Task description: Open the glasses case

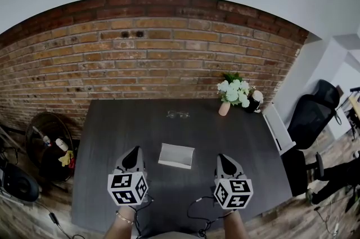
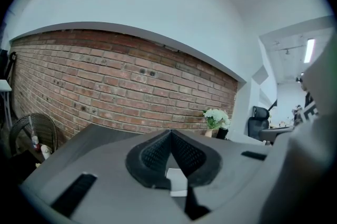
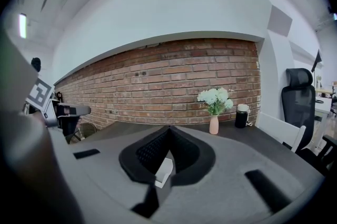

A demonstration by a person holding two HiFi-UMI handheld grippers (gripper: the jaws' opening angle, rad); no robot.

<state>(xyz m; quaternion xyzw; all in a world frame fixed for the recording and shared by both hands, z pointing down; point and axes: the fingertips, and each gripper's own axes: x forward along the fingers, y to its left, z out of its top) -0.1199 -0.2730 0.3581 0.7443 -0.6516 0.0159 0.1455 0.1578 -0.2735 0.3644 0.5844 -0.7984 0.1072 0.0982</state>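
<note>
A white glasses case [image 1: 176,155] lies closed on the dark table [image 1: 112,125], near the front middle. My left gripper [image 1: 133,152] hovers just left of it and my right gripper [image 1: 223,158] just right of it, neither touching it. In the left gripper view the left gripper [image 2: 170,132] has its jaws meeting at the tips, and the case [image 2: 177,179] shows below them. The right gripper [image 3: 169,128] looks the same in the right gripper view, jaws together and empty, with the case [image 3: 164,171] beneath. Both grippers are shut.
A pair of glasses [image 1: 178,115] lies farther back on the table. At the back right stand a pink vase of white flowers [image 1: 232,93] and a dark cup [image 1: 254,102]. A fan [image 1: 48,131] sits on the floor at left, chairs [image 1: 315,111] at right. A brick wall is behind.
</note>
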